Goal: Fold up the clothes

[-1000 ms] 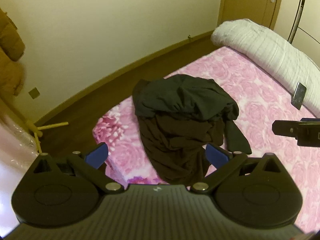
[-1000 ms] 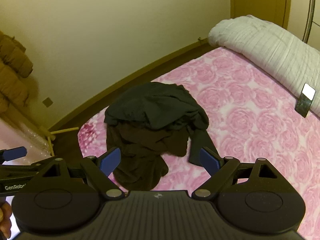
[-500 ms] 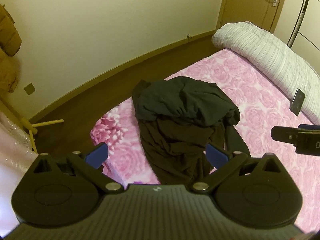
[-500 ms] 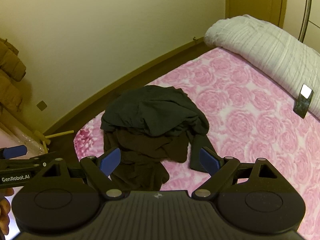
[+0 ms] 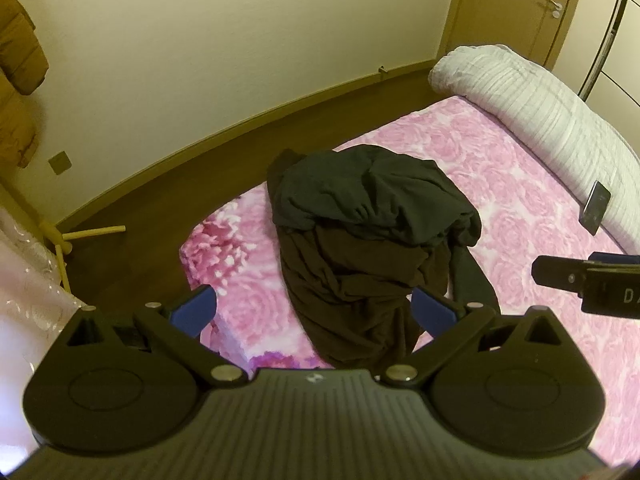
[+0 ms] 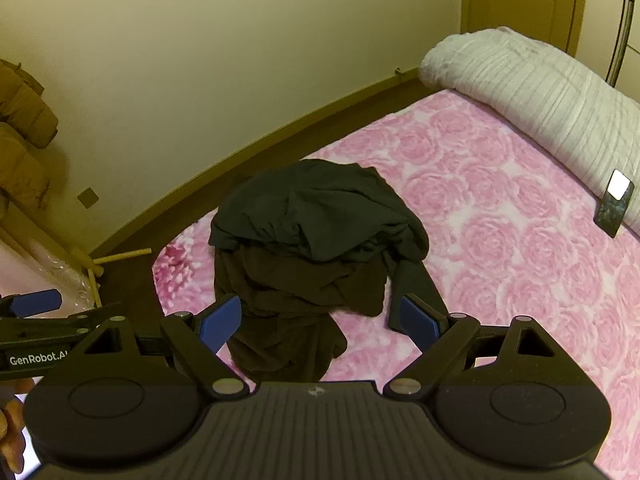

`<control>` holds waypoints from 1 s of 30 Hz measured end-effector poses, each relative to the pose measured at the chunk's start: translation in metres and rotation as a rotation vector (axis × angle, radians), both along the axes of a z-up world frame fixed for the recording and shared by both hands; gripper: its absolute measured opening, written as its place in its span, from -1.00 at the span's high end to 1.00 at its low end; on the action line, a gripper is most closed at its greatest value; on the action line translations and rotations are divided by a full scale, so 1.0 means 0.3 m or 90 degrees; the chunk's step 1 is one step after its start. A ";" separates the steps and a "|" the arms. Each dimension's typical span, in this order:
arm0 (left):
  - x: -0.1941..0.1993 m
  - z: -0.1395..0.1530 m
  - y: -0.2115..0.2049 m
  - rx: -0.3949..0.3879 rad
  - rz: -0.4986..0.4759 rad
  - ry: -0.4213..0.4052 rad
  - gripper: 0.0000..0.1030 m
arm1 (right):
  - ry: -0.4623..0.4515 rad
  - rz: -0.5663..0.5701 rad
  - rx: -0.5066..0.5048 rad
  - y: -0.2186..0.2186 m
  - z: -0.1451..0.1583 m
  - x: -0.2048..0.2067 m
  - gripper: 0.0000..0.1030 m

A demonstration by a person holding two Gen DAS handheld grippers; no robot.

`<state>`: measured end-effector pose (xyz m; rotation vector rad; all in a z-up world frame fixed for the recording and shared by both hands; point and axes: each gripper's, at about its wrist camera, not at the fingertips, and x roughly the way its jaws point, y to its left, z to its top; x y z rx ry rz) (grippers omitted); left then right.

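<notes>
A: Near stuff first. Left gripper (image 5: 314, 312) has its blue pads spread wide, nothing between them. Right gripper (image 6: 320, 320) same, wide apart and empty. Both hang above the near end of the clothes pile (image 5: 368, 240), no contact.

B: What changed from a second ago?

A: Barely anything. Both views have crept a little; the pile sits slightly further out from the fingers in the right wrist view than it did. The pile itself has the same shape, same spot. So folding hasn't started, I'd call this approach or lining up.

B: Where's the pile exactly?

A: On the pink rose bedspread (image 5: 520, 208), near the bed's corner, close to the edge by the wooden floor (image 5: 160, 184). Greyish-black garment on top, brownish-black one under it, a dark strip trailing out to the right.

B: How many garments?

A: Can't tell, at least two by colour. Which part is sleeve, hem or collar is unreadable, all bunched. The near end is cut off by the gripper bodies in both views.

B: Farther back?

A: Phone (image 6: 614, 202) leaning on the rolled white duvet (image 6: 540, 92), well apart from the pile. Door (image 5: 516, 8) behind. Brown padded coat (image 6: 24, 140) at left, cropped by the frame.
</notes>
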<state>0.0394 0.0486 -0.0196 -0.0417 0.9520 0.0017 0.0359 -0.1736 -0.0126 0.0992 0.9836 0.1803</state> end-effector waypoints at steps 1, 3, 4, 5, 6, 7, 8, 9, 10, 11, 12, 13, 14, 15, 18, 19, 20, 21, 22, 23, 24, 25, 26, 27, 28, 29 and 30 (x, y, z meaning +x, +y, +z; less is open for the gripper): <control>0.000 -0.001 0.000 0.000 0.000 0.000 -0.99 | 0.000 0.001 0.000 0.001 0.000 0.000 -0.71; 0.000 -0.002 0.001 -0.001 -0.001 0.000 -0.99 | 0.000 0.002 0.001 0.002 -0.001 -0.001 -0.71; 0.000 -0.002 0.001 -0.001 -0.002 0.000 -0.99 | 0.000 0.002 0.001 0.003 -0.001 -0.001 -0.71; 0.000 -0.003 0.001 -0.001 -0.002 0.000 -0.99 | 0.001 0.002 0.002 0.003 -0.001 -0.002 -0.71; 0.000 -0.003 0.001 -0.001 -0.003 0.000 -0.99 | 0.001 0.002 0.002 0.005 0.001 0.001 -0.71; 0.000 -0.004 0.001 -0.001 -0.003 0.000 -0.99 | 0.001 0.001 0.002 0.006 0.002 0.002 -0.71; 0.000 -0.004 0.002 -0.002 -0.003 0.000 -0.99 | 0.001 0.001 0.002 0.006 0.003 0.001 -0.71; 0.000 -0.005 0.002 -0.002 -0.004 -0.001 -0.99 | 0.001 0.001 0.003 0.006 0.003 0.000 -0.71; 0.000 -0.005 0.002 -0.002 -0.004 -0.001 -0.99 | 0.000 0.000 0.003 0.005 0.003 -0.002 -0.71; 0.000 -0.006 0.002 -0.002 -0.005 -0.001 -0.99 | 0.000 0.000 0.003 0.004 0.003 -0.003 -0.71; 0.000 -0.007 0.001 -0.002 -0.006 0.000 -0.99 | 0.000 -0.001 0.003 0.003 0.003 -0.004 -0.71; -0.001 -0.008 0.001 -0.003 -0.006 0.000 -0.99 | 0.000 -0.002 0.003 0.002 0.002 -0.005 -0.71; -0.001 -0.008 -0.001 -0.002 -0.007 0.001 -0.99 | 0.000 -0.003 0.003 0.001 0.001 -0.007 -0.71; -0.002 -0.008 -0.004 -0.002 -0.008 0.001 -0.99 | 0.000 -0.004 0.003 -0.001 0.001 -0.007 -0.71; -0.003 -0.006 -0.010 0.000 -0.008 0.003 -0.99 | 0.001 -0.006 0.004 -0.010 0.000 -0.006 -0.71; -0.002 -0.005 -0.012 0.000 -0.008 0.003 -0.99 | 0.001 -0.006 0.005 -0.012 0.000 -0.006 -0.71; -0.002 -0.003 -0.013 0.001 -0.010 0.004 -0.99 | 0.001 -0.006 0.005 -0.013 0.000 -0.006 -0.71; -0.001 -0.002 -0.014 0.001 -0.012 0.005 -0.99 | 0.001 -0.006 0.006 -0.013 0.000 -0.007 -0.71; -0.001 0.000 -0.016 0.002 -0.014 0.005 -0.99 | 0.001 -0.006 0.007 -0.015 0.000 -0.007 -0.71; 0.000 0.000 -0.018 0.004 -0.013 0.006 -0.99 | 0.000 -0.006 0.008 -0.017 0.000 -0.006 -0.72; 0.001 0.001 -0.021 0.005 -0.013 0.006 -0.99 | 0.000 -0.006 0.009 -0.020 0.000 -0.006 -0.71; 0.002 0.001 -0.025 0.005 -0.013 0.006 -0.99 | 0.000 -0.005 0.010 -0.024 0.000 -0.007 -0.71; 0.002 0.002 -0.028 0.006 -0.013 0.006 -0.99 | 0.000 -0.005 0.012 -0.027 -0.001 -0.006 -0.71; 0.003 0.002 -0.030 0.007 -0.012 0.006 -0.99 | 0.000 -0.006 0.013 -0.029 -0.001 -0.004 -0.71; 0.004 0.001 -0.034 0.009 -0.012 0.007 -0.99 | 0.001 -0.005 0.014 -0.032 -0.001 -0.003 -0.71; 0.004 0.002 -0.036 0.011 -0.011 0.006 -0.99 | 0.001 -0.005 0.015 -0.035 -0.001 -0.001 -0.71; 0.003 0.002 -0.037 0.012 -0.010 0.004 -0.99 | 0.002 -0.004 0.015 -0.039 -0.003 0.002 -0.71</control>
